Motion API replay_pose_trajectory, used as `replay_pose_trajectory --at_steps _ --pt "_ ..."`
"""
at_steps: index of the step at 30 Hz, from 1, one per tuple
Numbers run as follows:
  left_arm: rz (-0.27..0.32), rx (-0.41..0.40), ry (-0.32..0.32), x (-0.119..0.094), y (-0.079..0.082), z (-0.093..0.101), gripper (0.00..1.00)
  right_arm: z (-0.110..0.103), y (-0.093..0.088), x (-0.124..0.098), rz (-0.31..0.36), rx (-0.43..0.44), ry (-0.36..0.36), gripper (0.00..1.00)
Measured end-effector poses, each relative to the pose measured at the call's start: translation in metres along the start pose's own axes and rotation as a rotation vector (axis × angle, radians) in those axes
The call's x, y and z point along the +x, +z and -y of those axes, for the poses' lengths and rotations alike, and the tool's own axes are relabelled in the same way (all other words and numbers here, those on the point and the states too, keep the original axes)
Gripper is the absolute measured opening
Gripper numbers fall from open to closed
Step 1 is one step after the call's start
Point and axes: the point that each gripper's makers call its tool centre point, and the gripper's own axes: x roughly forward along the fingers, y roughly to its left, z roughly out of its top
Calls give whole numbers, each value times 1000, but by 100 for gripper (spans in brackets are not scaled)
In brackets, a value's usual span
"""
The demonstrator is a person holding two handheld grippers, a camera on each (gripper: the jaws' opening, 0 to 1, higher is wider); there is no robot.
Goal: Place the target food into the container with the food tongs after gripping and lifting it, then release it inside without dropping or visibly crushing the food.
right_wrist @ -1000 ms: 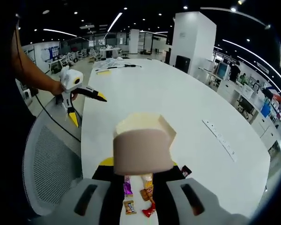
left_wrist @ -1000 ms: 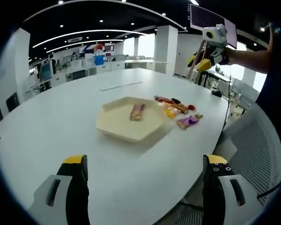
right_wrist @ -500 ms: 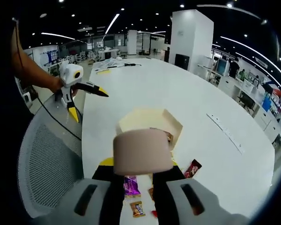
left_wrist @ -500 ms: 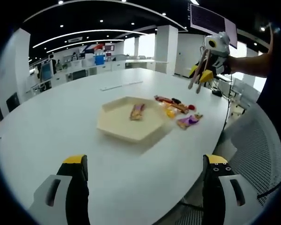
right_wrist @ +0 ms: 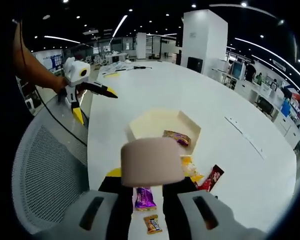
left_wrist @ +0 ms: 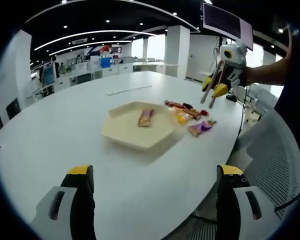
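Left gripper view shows the hexagonal tray (left_wrist: 140, 131) on the white table (left_wrist: 50, 135) with 1 snack bar (left_wrist: 145, 117) already inside; the loose wrapped snacks (left_wrist: 195, 120) lie just beside the tray. The right gripper (left_wrist: 215, 92) holds the food tongs (right_wrist: 152, 162) above those snacks; whether the tong tips are apart or closed, I cannot tell. The left gripper (left_wrist: 152, 200) hangs wide apart, well away from the tray. Best lowered onto 1 wrapper and squeezed lightly, I judge.
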Motion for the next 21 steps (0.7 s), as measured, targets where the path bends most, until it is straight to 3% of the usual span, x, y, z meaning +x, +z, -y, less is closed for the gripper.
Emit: replay_pose_trajectory --at_steps 21 --pt "-4 -9 1 0 -1 -1 99 -7 -30 24 -38 5 -2 21"
